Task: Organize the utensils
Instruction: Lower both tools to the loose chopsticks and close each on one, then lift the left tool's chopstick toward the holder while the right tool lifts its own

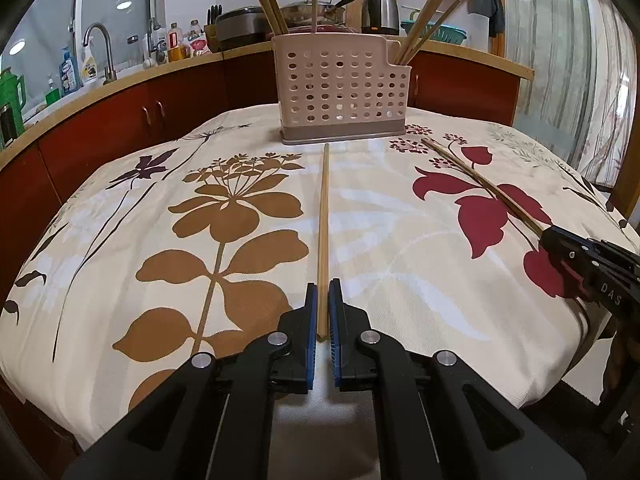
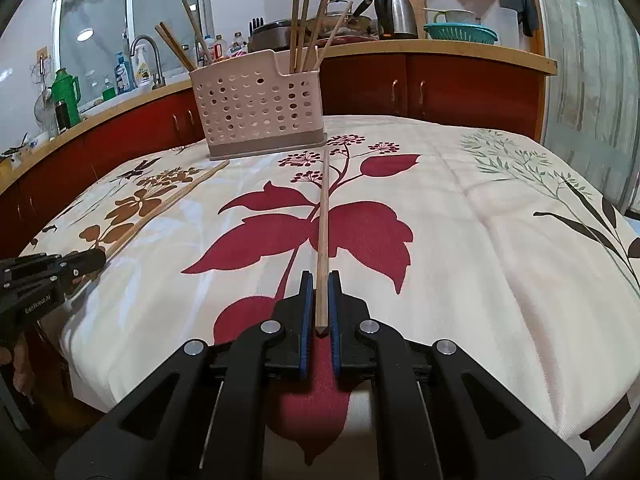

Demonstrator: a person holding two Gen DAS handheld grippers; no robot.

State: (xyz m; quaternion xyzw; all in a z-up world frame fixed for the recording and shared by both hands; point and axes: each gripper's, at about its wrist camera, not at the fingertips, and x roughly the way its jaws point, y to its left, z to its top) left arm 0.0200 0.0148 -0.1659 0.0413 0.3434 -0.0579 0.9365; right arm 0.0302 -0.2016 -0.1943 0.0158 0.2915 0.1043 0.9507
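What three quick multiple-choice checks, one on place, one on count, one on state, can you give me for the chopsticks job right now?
1. Where does the perforated utensil holder stand?
A. On the floral tablecloth, at the far side
B. On the kitchen counter
C. In the sink

2. How many chopsticks lie across the tablecloth?
A. None
B. Two
C. Five

3. How do the jaws of the left gripper stand?
A. Wide open, nothing between them
B. Shut on a spoon
C. Shut on the near end of a chopstick

Answers:
1. A, its base sits on the cloth, in front of the red cabinets.
2. B, one chopstick runs out from each gripper, the other from the right gripper.
3. C, the blue pads press on the stick's near end.
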